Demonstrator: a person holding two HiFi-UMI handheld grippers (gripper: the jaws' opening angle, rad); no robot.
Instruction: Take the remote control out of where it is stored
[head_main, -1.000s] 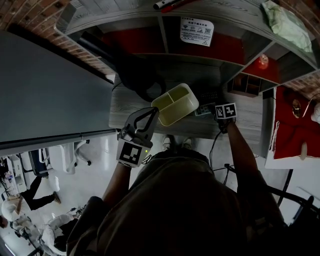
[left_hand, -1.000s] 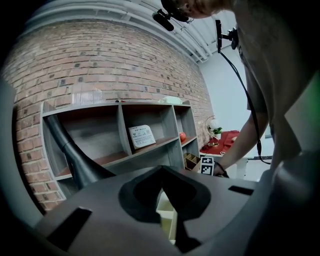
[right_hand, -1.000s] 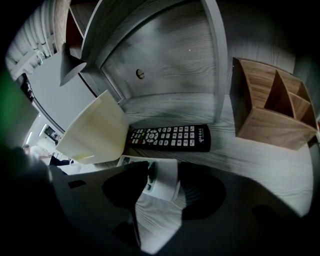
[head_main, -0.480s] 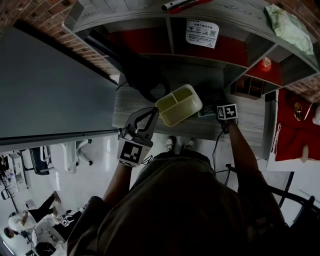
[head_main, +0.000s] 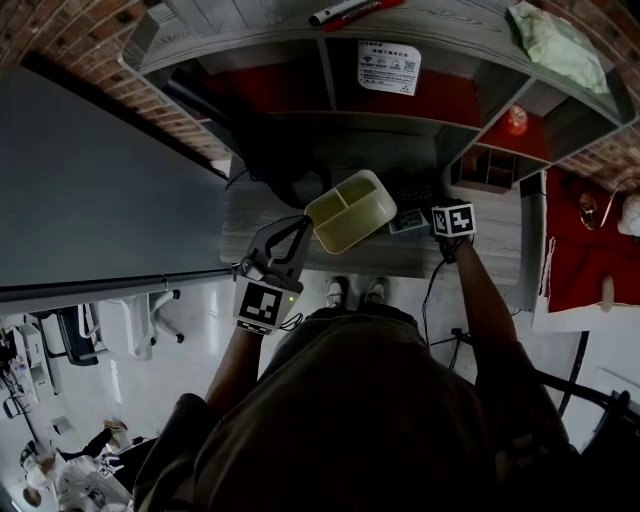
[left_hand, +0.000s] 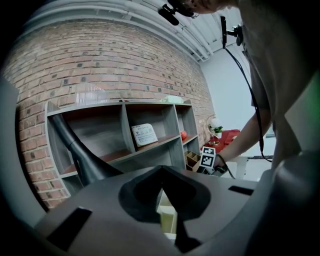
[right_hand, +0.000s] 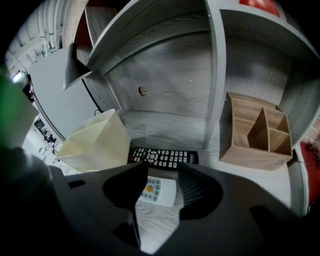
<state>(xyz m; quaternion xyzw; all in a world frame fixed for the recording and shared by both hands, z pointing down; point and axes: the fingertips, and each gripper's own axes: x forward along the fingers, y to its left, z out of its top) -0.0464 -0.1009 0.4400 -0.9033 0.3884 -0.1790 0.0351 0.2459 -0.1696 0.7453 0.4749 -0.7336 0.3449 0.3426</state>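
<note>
Pale yellow plastic divided bin (head_main: 352, 210) is held tilted, its rim clamped in the left gripper (head_main: 305, 225). Just beside the bin, a white remote control (right_hand: 156, 191) with an orange button lies on the grey wood desk (right_hand: 170, 132), framed untouched between the parted jaws of the right gripper (right_hand: 162, 173). Print on the white card (head_main: 390, 67) beyond the bin cannot be read.

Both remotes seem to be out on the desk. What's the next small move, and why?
Probably set the yellow bin down flat with the left gripper, which grips its rim. The white remote and black remote lie on the desk outside it, and the right gripper hangs open over the white one, holding nothing.
</note>
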